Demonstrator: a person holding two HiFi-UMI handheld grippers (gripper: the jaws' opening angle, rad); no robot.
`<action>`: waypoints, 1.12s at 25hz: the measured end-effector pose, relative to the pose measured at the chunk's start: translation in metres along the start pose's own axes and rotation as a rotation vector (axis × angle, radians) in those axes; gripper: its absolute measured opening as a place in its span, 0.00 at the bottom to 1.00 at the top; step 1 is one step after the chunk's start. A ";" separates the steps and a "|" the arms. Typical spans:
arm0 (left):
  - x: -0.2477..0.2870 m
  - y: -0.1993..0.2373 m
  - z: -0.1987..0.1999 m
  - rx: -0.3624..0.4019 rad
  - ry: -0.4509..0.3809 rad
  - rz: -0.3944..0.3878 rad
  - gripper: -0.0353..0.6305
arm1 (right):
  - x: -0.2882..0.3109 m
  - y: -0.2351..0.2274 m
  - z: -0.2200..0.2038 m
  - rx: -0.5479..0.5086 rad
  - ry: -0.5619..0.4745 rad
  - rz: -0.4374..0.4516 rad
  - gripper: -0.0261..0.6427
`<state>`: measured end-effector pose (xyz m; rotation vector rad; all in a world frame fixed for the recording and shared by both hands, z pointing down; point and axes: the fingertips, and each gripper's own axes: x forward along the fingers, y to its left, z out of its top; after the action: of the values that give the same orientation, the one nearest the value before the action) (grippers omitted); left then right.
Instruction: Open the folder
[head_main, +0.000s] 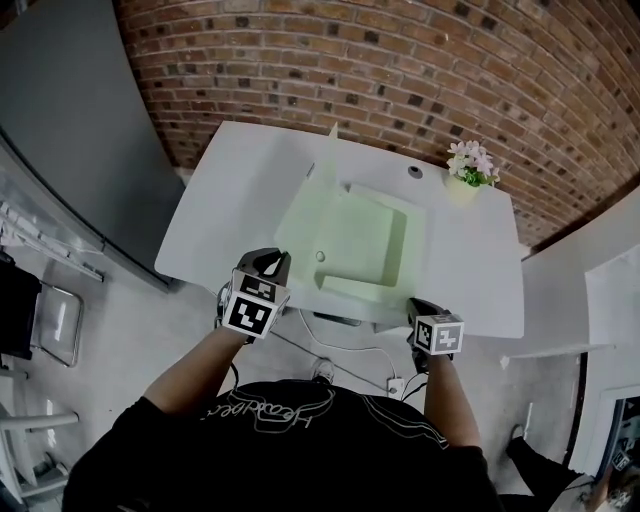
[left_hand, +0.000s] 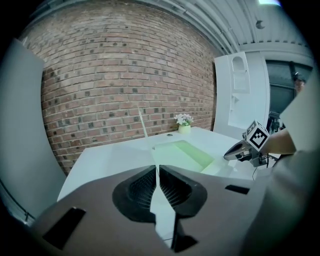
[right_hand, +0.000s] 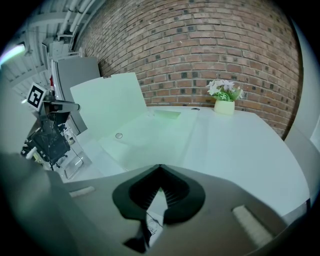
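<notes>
1. Pale-green cardboard box folder (head_main: 372, 245) lies open on the white tabletop (head_main: 215, 200), about mid-table. A small pot of white flowers (head_main: 467, 176) stands well apart at the far right corner.
2. Folder's cover flap (right_hand: 107, 102) is raised along the left side, near upright. A round snap button (right_hand: 118, 135) sits near the front of it. From the left gripper view the flap shows only as a thin edge.
3. Shallow tray part of the folder is exposed, inside a deeper green than the rim.
4. Left gripper (head_main: 270, 264) is held at the folder's near-left corner, pointing forward and down, marker cube rolled to one side. Jaws are drawn nearly together, with a thin slit between the ribbed pads (left_hand: 142, 187) and nothing in it.
5. Right gripper (head_main: 420, 308) is at the table's near edge, just beside the folder's near-right corner, angled down. Jaw tips meet, empty.
6. Both forearms reach out from a black shirt (head_main: 280, 440). Red brick wall (head_main: 400, 60) behind the table.
</notes>
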<state>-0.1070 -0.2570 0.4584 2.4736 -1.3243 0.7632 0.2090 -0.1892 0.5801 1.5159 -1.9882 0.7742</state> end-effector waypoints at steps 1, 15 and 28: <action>0.000 0.003 -0.002 -0.009 0.002 0.008 0.09 | 0.000 0.000 0.000 0.002 -0.001 0.002 0.04; 0.004 0.043 -0.034 -0.231 0.034 0.056 0.09 | -0.001 0.004 0.000 0.020 -0.057 0.050 0.04; 0.013 0.079 -0.073 -0.447 0.076 0.109 0.09 | -0.006 0.006 0.003 0.029 -0.080 0.108 0.04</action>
<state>-0.1909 -0.2795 0.5234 2.0193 -1.4286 0.5077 0.2047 -0.1860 0.5737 1.4870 -2.1411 0.8003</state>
